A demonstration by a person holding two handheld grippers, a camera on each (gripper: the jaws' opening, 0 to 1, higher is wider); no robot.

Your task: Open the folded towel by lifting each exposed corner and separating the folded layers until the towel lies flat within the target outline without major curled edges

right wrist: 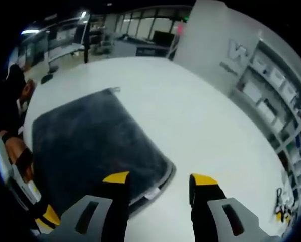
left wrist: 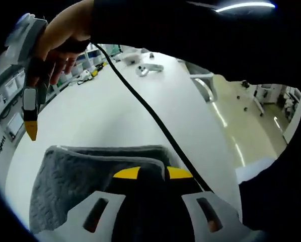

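Note:
A dark grey towel point(left wrist: 75, 186) lies folded on the white table point(left wrist: 140, 111). My left gripper point(left wrist: 153, 173) has its yellow-tipped jaws close together over a raised fold of the towel's upper layer, pinching it. In the right gripper view the towel point(right wrist: 90, 136) spreads across the table's left part, a white tag showing at its near corner. My right gripper point(right wrist: 159, 179) hovers open above that corner, with nothing between its jaws. A hand holds the right gripper point(left wrist: 30, 121) up at the left of the left gripper view. The left gripper point(right wrist: 42, 214) sits at the towel's lower-left edge.
A black cable point(left wrist: 150, 116) runs diagonally over the table toward my left gripper. Small items point(left wrist: 149, 68) lie at the table's far end. Shelves with bins point(right wrist: 279, 96) line the wall on the right. Bare table point(right wrist: 206, 126) stretches right of the towel.

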